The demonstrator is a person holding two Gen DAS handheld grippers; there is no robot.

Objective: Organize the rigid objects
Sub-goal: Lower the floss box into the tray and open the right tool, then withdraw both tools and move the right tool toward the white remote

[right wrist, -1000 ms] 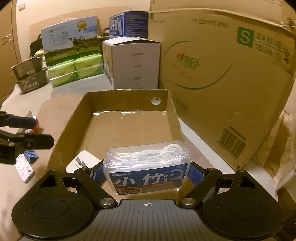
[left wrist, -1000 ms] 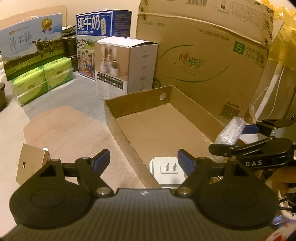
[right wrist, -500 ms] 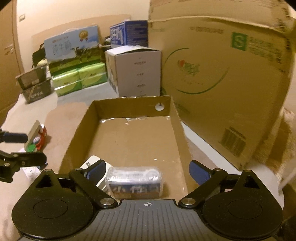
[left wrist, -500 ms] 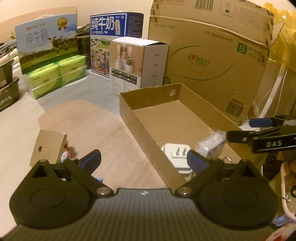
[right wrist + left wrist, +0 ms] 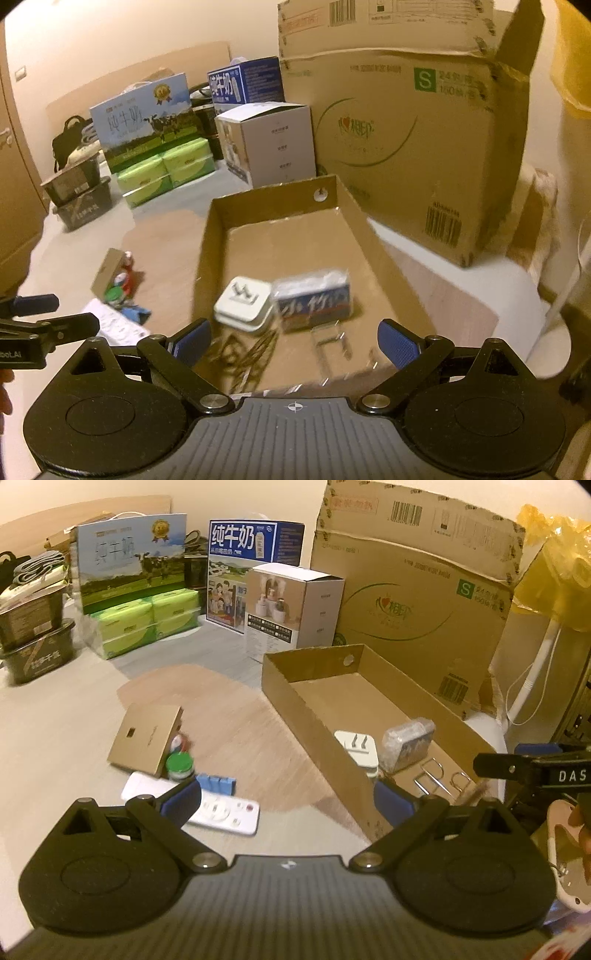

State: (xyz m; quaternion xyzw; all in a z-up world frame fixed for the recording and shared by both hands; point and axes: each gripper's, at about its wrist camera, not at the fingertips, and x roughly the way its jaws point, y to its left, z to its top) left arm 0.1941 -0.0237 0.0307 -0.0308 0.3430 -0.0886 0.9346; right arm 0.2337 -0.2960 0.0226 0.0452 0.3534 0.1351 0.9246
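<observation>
A shallow cardboard tray [image 5: 306,720] [image 5: 210,251] lies on the table. In it are a white plug adapter [image 5: 356,751] [image 5: 243,304], a clear floss-pick box [image 5: 406,744] [image 5: 314,301], metal clips [image 5: 439,775] [image 5: 328,343] and dark hairpins [image 5: 251,354]. Left of the tray lie a tan box [image 5: 146,734] [image 5: 107,271], a green-capped jar [image 5: 180,766], a blue piece [image 5: 215,783] and a white remote [image 5: 221,814] [image 5: 114,325]. My left gripper [image 5: 287,801] stands open and holds nothing above the remote and the tray's near corner. My right gripper [image 5: 295,341] is open and holds nothing over the tray's near end.
A big cardboard carton [image 5: 417,602] stands behind the tray, with a white product box [image 5: 295,609], milk cartons [image 5: 255,572] and green tissue packs [image 5: 144,622] to its left. Dark tubs [image 5: 33,642] sit far left. A white pole [image 5: 532,675] rises at the right.
The right gripper let go of the floss-pick box, which now lies in the tray beside the plug. Both grippers opened wider and drew back; the left view now shows the remote.
</observation>
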